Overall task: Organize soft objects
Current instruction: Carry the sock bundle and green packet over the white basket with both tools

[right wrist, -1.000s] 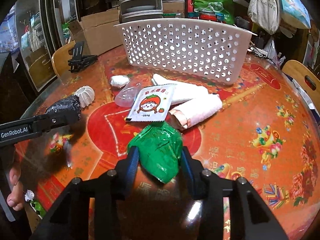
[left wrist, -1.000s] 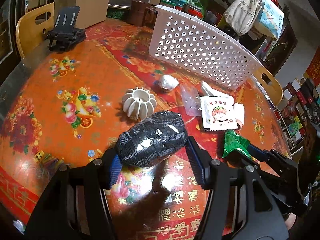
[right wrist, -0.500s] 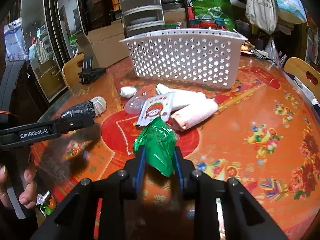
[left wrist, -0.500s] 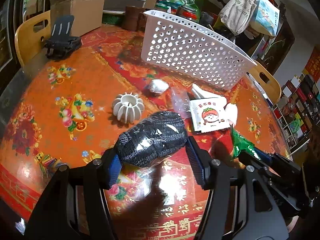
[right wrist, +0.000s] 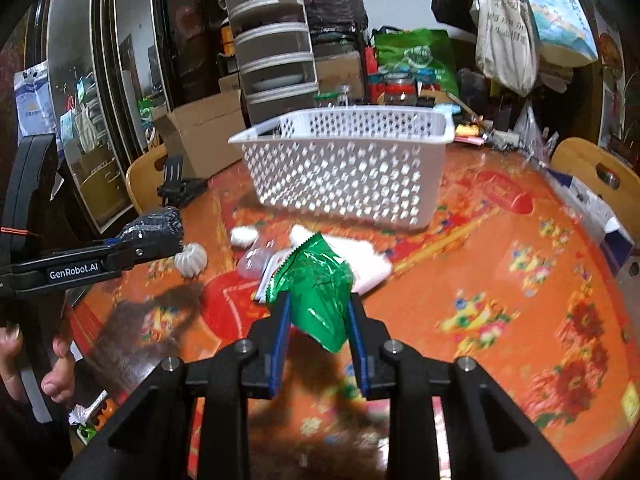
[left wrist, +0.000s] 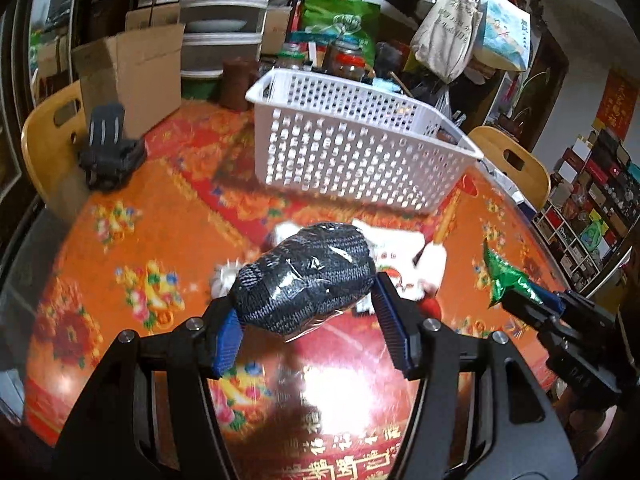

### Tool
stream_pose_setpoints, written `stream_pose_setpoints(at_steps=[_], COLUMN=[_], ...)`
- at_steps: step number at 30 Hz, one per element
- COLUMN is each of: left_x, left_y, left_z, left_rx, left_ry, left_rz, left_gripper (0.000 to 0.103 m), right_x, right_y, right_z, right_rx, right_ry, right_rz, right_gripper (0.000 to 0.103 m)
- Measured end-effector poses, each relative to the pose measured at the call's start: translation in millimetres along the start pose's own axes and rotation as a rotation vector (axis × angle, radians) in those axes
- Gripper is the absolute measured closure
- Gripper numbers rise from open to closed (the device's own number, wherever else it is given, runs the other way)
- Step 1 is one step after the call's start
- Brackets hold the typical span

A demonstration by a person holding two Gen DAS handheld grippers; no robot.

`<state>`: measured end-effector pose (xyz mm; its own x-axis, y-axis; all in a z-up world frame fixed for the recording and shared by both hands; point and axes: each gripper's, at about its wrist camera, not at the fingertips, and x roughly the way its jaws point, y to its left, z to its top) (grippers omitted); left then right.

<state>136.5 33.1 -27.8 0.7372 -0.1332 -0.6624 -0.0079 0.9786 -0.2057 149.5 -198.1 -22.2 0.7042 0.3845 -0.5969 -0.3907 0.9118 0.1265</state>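
The left gripper (left wrist: 308, 312) is clamped on a dark knitted bundle wrapped in clear film (left wrist: 306, 278), its blue pads pressing both ends and the bundle held clear above the tabletop (left wrist: 132, 240). The right gripper (right wrist: 316, 312) is closed on a crinkled green foil packet (right wrist: 316, 286), also off the surface — the packet's serrated top edge sticks up past the fingertips. Beyond both stands a white perforated basket (right wrist: 348, 168), upright on the orange flowered cloth. Just in front of it lie the remaining soft things: a white ribbed ball (right wrist: 193, 259), a small white wad (right wrist: 244, 236), a clear pouch (right wrist: 256, 260) and pale rolled cloths (right wrist: 368, 256) partly hidden behind the green packet.
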Motion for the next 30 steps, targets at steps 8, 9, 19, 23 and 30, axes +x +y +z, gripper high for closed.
stream_pose_setpoints(at_steps=[8, 9, 19, 23, 30], left_x=[-11.9, -11.7, 15.0, 47.0, 118.3], left_y=[-9.1, -10.7, -39.2, -44.4, -49.0], left_z=[54.2, 62.6, 151.6, 191.8, 225.8], left_rx=[0.055, 0.061, 0.132, 0.113, 0.118], left_ry=[-0.051, -0.052, -0.018, 0.045, 0.163], left_rz=[-0.010, -0.013, -0.032, -0.020, 0.047], left_gripper=[0.046, 0.046, 0.046, 0.046, 0.046], right_x=[-16.1, -16.4, 19.0, 57.0, 126.9], right_y=[-17.6, -17.2, -26.8, -28.4, -52.7], right_z=[50.6, 56.9, 137.4, 167.5, 190.5], right_rx=[-0.006, -0.013, -0.047, -0.056, -0.002], right_ry=[-0.063, -0.065, -0.011, 0.058, 0.192], right_rz=[-0.015, -0.018, -0.044, -0.073, -0.112], right_gripper=[0.077, 0.077, 0.077, 0.077, 0.077])
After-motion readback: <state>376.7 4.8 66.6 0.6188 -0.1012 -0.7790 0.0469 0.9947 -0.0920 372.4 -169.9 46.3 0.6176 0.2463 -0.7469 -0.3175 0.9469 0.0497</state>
